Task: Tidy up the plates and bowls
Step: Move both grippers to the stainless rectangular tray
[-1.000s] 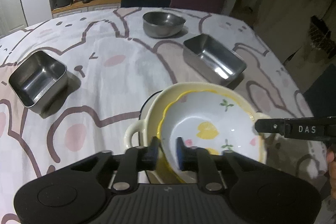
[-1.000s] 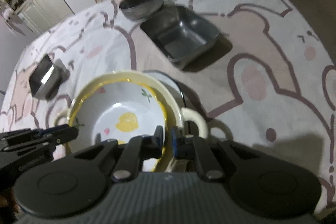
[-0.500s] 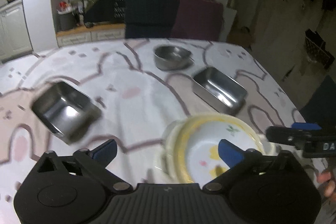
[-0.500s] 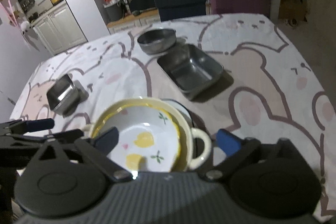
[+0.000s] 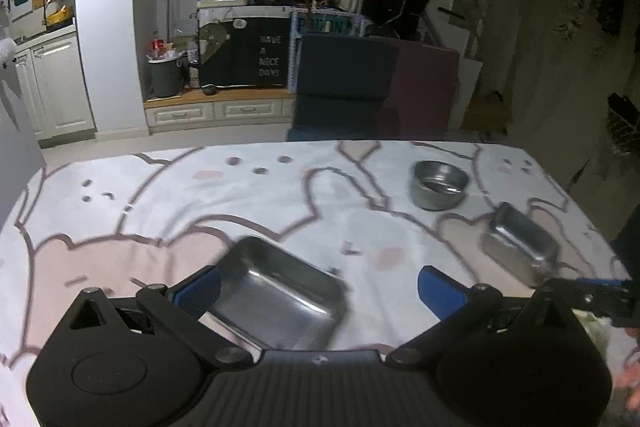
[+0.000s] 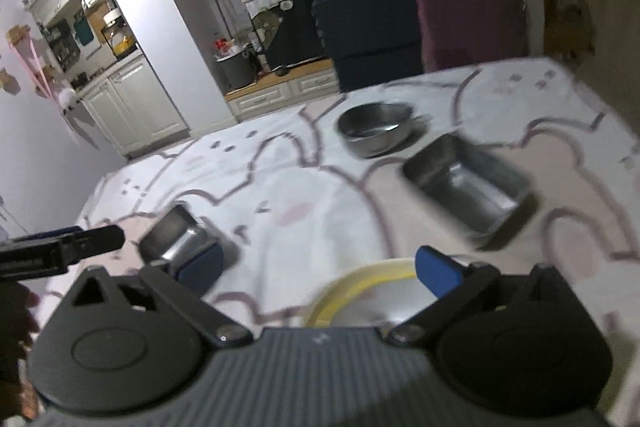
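Above the tablecloth (image 5: 280, 195), left gripper (image 5: 318, 289) spread wide over square steel tin (image 5: 276, 301), likely lining up a grasp; right gripper (image 6: 316, 269) likewise spread, empty.

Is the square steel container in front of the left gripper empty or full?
Empty. The square steel container stands upright on the tablecloth, and only its bare shiny floor shows inside.

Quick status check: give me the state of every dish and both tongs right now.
Left tongs: open, empty, over the square tin.
Right tongs: open, empty.
Square tin: upright, empty.
Oblong tin: upright, empty.
Round steel bowl: upright, looks empty.
Yellow-rimmed bowl: upright, mostly hidden behind the right tongs.
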`<state>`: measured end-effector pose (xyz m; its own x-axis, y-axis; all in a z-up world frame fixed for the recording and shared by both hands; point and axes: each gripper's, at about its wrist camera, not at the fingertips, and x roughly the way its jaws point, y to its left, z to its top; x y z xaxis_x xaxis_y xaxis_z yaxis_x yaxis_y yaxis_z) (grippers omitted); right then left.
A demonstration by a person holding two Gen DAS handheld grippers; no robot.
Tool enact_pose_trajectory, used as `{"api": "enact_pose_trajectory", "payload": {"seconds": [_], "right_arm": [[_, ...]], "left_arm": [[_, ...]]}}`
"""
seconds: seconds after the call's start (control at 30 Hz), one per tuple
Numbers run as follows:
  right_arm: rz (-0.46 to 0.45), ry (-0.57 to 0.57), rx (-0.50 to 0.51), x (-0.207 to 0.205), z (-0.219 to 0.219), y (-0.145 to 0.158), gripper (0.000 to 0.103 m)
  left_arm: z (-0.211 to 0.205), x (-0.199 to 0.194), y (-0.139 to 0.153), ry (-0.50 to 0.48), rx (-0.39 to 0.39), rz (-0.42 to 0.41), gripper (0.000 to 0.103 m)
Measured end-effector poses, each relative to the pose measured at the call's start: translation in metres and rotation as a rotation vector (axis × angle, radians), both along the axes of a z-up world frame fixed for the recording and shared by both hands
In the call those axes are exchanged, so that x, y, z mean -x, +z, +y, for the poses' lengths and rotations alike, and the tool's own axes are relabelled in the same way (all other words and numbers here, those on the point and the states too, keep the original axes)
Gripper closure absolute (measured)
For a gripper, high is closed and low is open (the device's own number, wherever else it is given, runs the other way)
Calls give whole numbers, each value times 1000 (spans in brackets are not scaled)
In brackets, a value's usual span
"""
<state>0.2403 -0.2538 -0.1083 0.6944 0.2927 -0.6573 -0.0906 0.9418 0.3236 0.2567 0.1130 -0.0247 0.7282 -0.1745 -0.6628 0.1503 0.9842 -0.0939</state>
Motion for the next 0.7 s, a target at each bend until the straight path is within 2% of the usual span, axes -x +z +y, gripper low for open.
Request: {"api": "enact_pose_trajectory", "payload": {"seconds": [0.23,0.4,0.53,0.7], "right_arm": [[85,6,-127,-32,63,-32,3],[164,-40,-208,-53,99,-67,19],[217,-120,-256,-62,121,-90,35],[233,-128,-297,-69,138,-105,50]], "left_arm": [[47,-47,-26,-50,-64,8,0],[65,-79,-59,-95,-74,74,5],[74,-95,-84,-131,-68,136,25],[79,-108,-100,-135,-43,166,54]]}}
